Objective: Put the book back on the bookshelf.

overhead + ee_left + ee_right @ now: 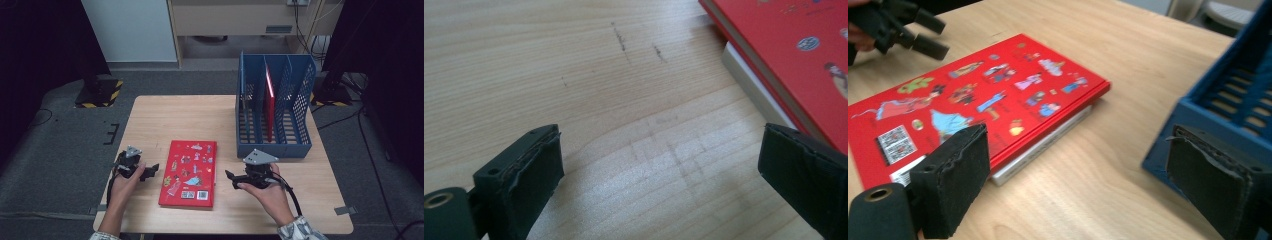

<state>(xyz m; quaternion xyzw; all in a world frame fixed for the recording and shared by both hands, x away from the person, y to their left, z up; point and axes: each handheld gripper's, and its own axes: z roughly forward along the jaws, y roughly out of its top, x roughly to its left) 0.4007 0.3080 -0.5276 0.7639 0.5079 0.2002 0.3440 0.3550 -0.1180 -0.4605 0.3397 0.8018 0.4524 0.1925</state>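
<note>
A light wooden table [210,115] seen from above, with a person's two forearms coming in from the near edge, each hand holding a black two-jaw gripper. A flat red hardcover book with small cartoon figures and a barcode label on its cover [189,172] lies face up on the table near the front edge, between the two grippers and touching neither.

The left gripper [150,171] rests low on the table just left of the book, jaws pointing toward the book's left edge. In the left gripper view its jaws stand wide apart with bare wood between them, and the book's corner [794,55] sits just beyond the right-hand jaw. Nothing is held.

The right gripper [231,177] sits just right of the book, jaws aimed at the book's right edge. In the right gripper view its jaws are spread wide, empty, with the book [978,100] lying ahead toward the left-hand jaw and the table surface in the gap.

A blue perforated plastic file rack with upright dividers [300,145] stands on the far right of the table, well apart from the book. A thin red book [270,100] stands upright in one of its middle slots
</note>
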